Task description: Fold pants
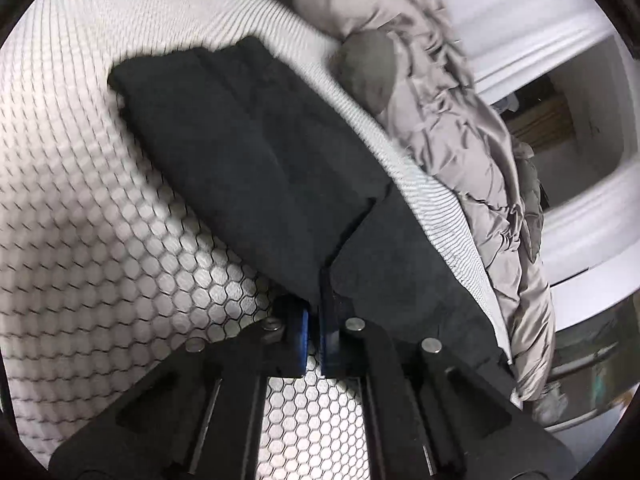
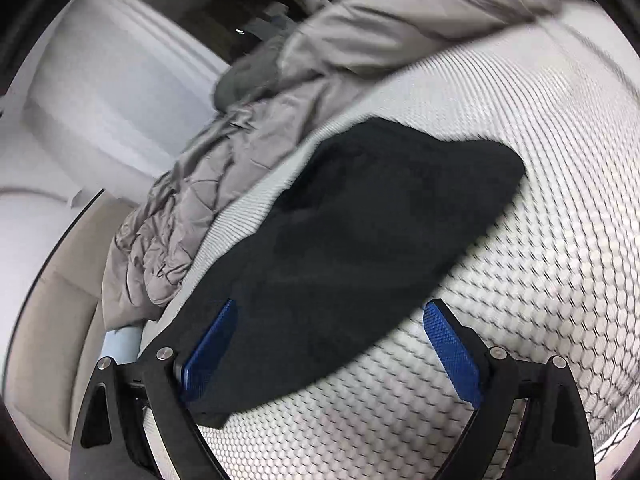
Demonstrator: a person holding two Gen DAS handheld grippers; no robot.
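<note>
The black pants (image 1: 256, 152) lie folded in a thick bundle on a white mattress with a honeycomb pattern (image 1: 80, 200). My left gripper (image 1: 316, 300) is shut on the near edge of the pants, the cloth pinched between its blue pads. In the right wrist view the pants (image 2: 360, 232) spread in front of my right gripper (image 2: 328, 312), which is open with its blue pads wide apart just above the near edge of the cloth. Its left pad (image 2: 212, 340) overlaps the pants.
A crumpled grey quilt (image 1: 460, 152) lies along the mattress edge beside the pants; it also shows in the right wrist view (image 2: 224, 168). Behind it stands white furniture (image 1: 592, 216) with an open dark gap. Beige floor (image 2: 52, 320) lies beside the bed.
</note>
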